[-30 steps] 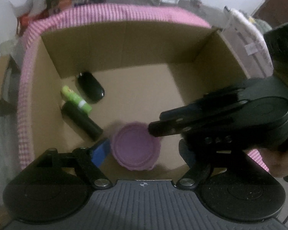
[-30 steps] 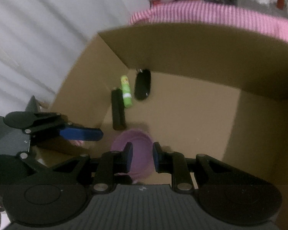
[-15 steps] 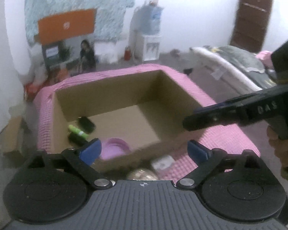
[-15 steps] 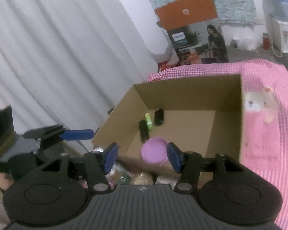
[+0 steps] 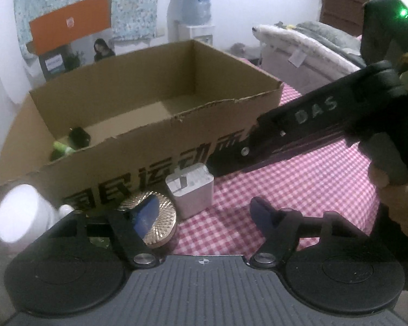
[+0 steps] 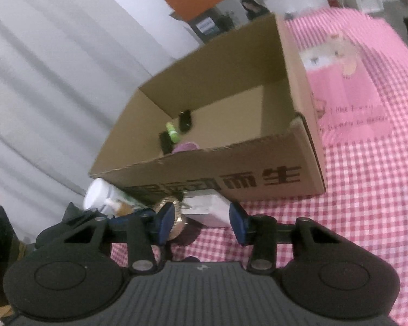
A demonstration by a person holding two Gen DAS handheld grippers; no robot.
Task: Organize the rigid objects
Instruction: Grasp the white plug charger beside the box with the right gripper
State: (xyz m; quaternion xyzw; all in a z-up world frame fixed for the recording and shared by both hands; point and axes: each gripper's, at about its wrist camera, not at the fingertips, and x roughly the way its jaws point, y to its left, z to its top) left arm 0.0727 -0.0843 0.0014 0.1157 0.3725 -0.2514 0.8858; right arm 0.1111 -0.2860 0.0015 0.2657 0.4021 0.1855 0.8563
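Hovering just short of the box, both grippers point at the clutter along its printed front wall. The left gripper is narrowing with nothing between its jaws; its left pad overlaps a gold disc at 10 o'clock, though contact cannot be told. The right gripper is also closing, jaws apart around a white block without pressing it. A white bottle lies at 10 o'clock, against the box's left front corner.

Inside the box, bunched in the left near corner, are a purple lid, a black tube, a green tube and a black oval thing. The rest of the box floor is bare.

Right of the box, at 2 o'clock, the pink checked cloth lies open. A curtain hangs close on the left.
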